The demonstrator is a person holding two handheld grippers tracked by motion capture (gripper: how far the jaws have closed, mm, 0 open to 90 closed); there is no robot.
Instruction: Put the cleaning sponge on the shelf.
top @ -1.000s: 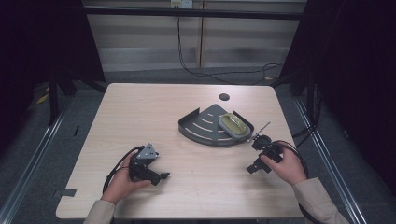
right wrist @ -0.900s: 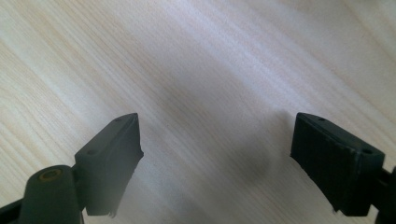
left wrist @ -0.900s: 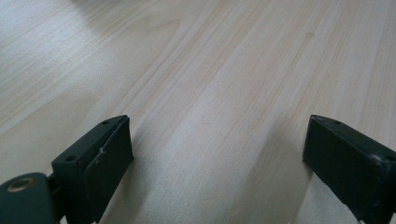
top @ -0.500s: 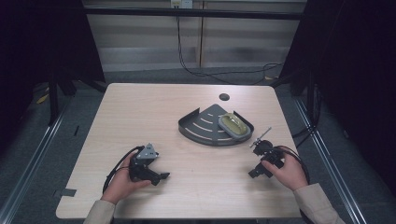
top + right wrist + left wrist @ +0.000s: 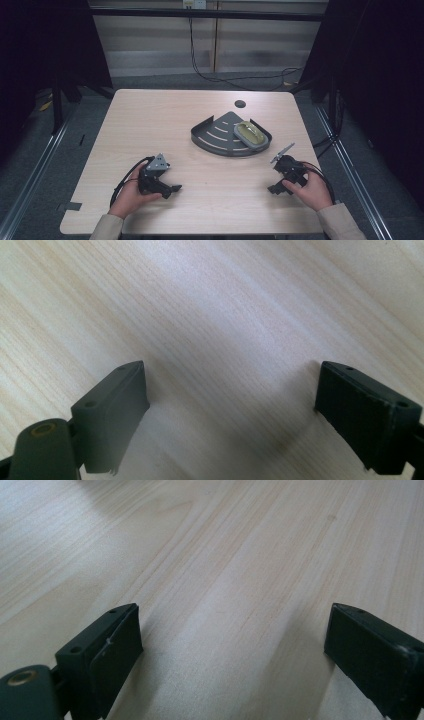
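Dark walls and grey floor frame a pale wooden surface (image 5: 165,125) with a small round cable hole (image 5: 240,104) near its far edge. Both tongs sit low at the near side, each in a hand, well apart from one another.

The left tongs (image 5: 172,189) rest on the wood, their grey three-cornered plate on top, the cable looping back beside the wrist. In the left gripper view the left tongs (image 5: 232,655) are released, jaws spread wide with bare wood grain between them.

The right tongs (image 5: 273,189) point down toward the wood near the right edge. In the right gripper view the right tongs (image 5: 230,415) are likewise released, jaws wide apart over bare wood, grasping nothing.

Beyond the two tongs, nearer the right pair and apart from both, lies a dark grey quarter-round corner shelf tray (image 5: 220,137) with slots in its floor. An olive-green computer mouse (image 5: 249,135) lies inside it, toward the side closest to the right tongs.
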